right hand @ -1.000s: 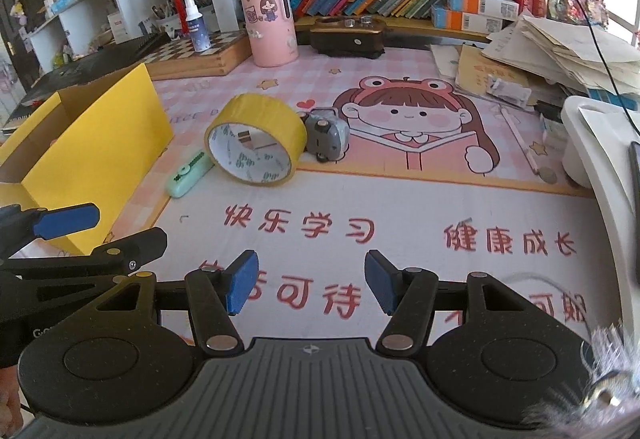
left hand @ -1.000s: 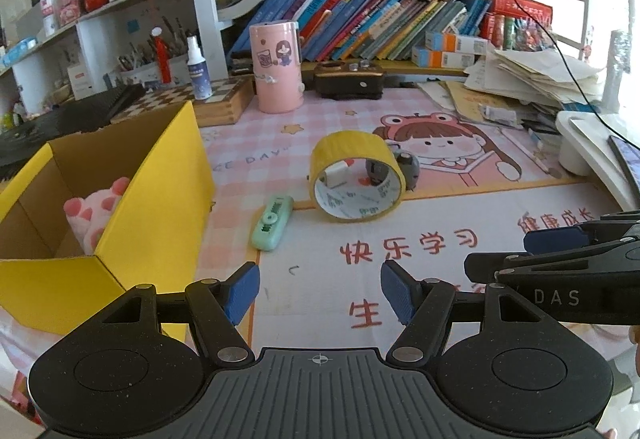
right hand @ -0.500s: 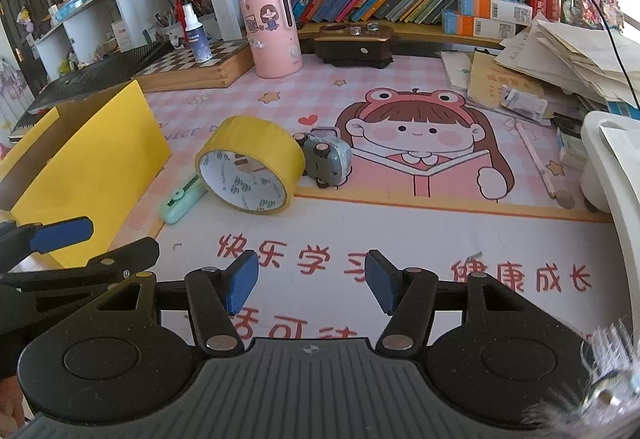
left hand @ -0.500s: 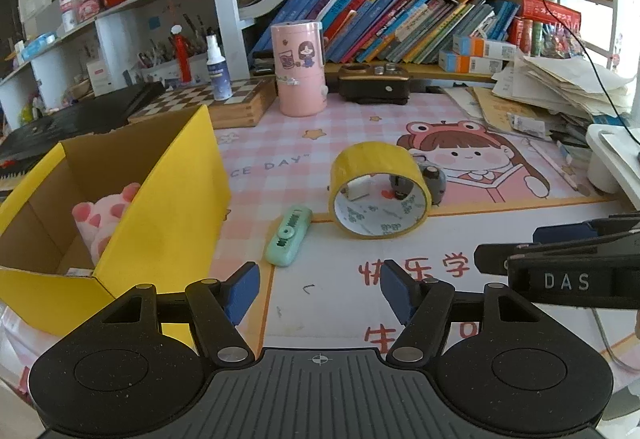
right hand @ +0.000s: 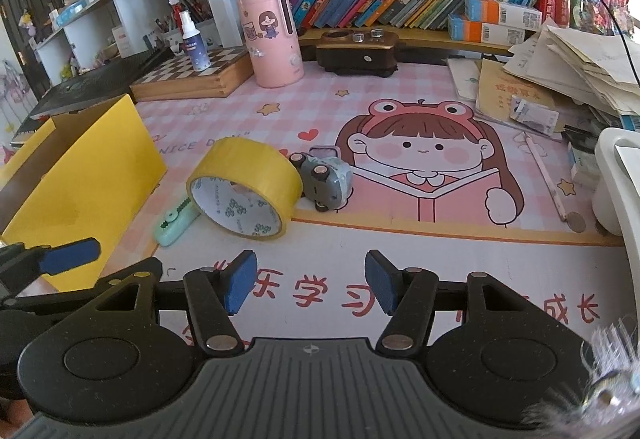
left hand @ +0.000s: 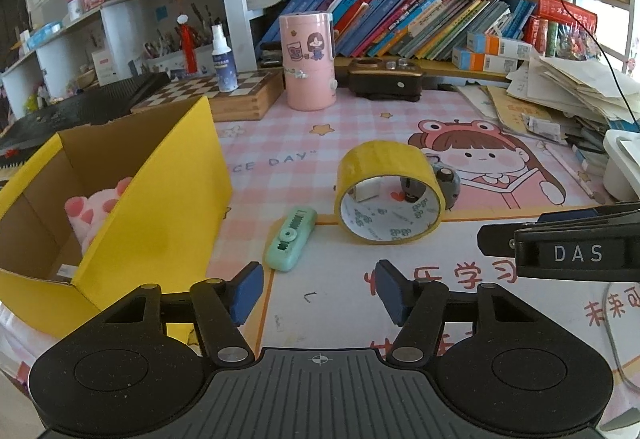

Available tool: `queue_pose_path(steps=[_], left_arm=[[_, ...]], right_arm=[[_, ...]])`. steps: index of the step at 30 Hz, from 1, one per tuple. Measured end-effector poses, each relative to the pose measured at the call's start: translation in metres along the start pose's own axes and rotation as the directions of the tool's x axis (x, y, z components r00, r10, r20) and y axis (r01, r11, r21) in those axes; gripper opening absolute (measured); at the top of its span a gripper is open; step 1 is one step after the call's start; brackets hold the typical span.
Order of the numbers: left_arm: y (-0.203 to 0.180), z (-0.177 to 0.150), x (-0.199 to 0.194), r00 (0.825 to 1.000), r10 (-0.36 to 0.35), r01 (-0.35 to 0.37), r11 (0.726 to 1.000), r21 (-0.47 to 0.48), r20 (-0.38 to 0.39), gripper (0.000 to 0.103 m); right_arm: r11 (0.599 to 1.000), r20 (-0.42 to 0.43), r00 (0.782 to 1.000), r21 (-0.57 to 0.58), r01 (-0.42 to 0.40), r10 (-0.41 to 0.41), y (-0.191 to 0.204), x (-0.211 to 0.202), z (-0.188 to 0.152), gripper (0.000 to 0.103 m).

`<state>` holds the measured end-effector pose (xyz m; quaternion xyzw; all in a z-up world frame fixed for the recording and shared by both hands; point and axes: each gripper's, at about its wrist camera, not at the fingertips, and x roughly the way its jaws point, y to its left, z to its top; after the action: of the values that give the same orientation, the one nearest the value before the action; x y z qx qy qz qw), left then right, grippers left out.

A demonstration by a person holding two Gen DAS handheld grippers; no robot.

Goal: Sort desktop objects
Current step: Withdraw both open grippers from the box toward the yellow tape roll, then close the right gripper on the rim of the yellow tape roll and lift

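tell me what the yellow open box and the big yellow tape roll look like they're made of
Yellow open box: looks like cardboard, plain brown inside, smooth matte yellow outside, with thin flat walls. Big yellow tape roll: apparently glossy plastic tape, light glinting off it, wound on a white printed core, probably paperboard.

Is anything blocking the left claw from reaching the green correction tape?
Nothing visible. The left claw is open, with bare mat between it and the green correction tape; the yellow tape roll sits just right of it.
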<state>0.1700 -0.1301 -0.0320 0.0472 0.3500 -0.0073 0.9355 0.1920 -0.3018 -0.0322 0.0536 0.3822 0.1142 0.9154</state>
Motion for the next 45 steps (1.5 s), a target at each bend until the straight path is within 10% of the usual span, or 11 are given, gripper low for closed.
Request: queue_pose_path(steps=[22, 33, 45], left_arm=[[0.005, 0.008, 0.017, 0.999, 0.036, -0.036, 0.999, -0.002, -0.019, 0.057], [0.007, 0.009, 0.025, 0.999, 0.045, -0.045, 0.999, -0.002, -0.027, 0.057], [0.008, 0.013, 0.044, 0.998, 0.043, -0.043, 0.999, -0.018, -0.044, 0.053]], right_arm=[[0.982, 0.042, 0.999, -0.191, -0.009, 0.017, 0.020, 0.056, 0.029, 0.054], [0.981, 0.097, 0.995, -0.191, -0.020, 0.039, 0.021, 0.061, 0.036, 0.013], [0.996, 0.132, 0.990, -0.080, -0.045, 0.055, -0.006, 0.024, 0.037, 0.009]])
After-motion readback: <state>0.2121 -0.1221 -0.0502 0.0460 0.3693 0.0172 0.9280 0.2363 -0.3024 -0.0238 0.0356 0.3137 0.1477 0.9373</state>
